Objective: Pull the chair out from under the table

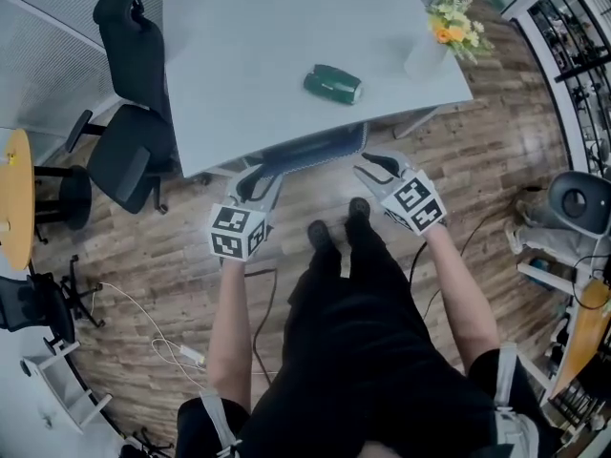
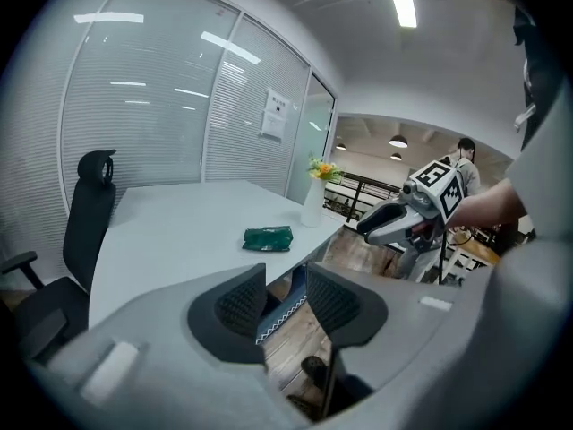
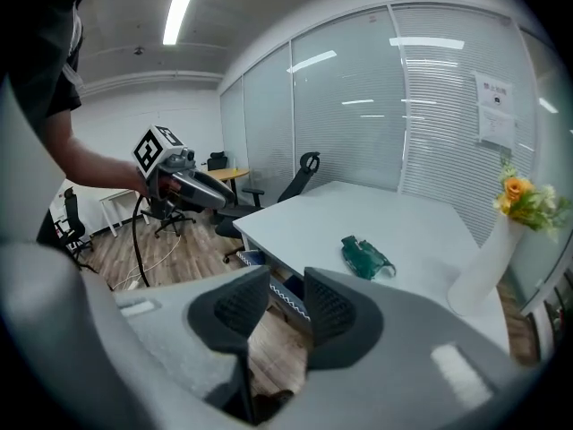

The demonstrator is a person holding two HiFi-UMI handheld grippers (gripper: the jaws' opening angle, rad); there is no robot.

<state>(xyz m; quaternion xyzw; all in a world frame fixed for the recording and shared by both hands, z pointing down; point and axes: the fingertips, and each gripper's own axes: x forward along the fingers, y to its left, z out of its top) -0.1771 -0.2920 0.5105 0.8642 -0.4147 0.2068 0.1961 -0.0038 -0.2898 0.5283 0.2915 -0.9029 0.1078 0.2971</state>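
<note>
we stand at the near edge of the pale table (image 1: pixel 258 36), our shoes (image 1: pixel 336 225) on the wooden floor (image 1: pixel 315 194). the chair (image 1: pixel 320 148) is tucked under the table: only the top strip of its grey-blue back shows along the table's edge, right in front of us. our left gripper (image 1: pixel 254 179) points at the left end of that back and our right gripper (image 1: pixel 374 168) at the right end. both are close to it, but neither has it between its pads. in each gripper view the jaws stand apart with a clear gap, and through the gap we see the chair's back with its zigzag trim, and the floor below. on the table lie a green packet (image 1: pixel 332 83) and, near the right corner, a white vase (image 1: pixel 427 55) of yellow flowers. a black office chair (image 1: pixel 134 113) stands at the table's left side.
</note>
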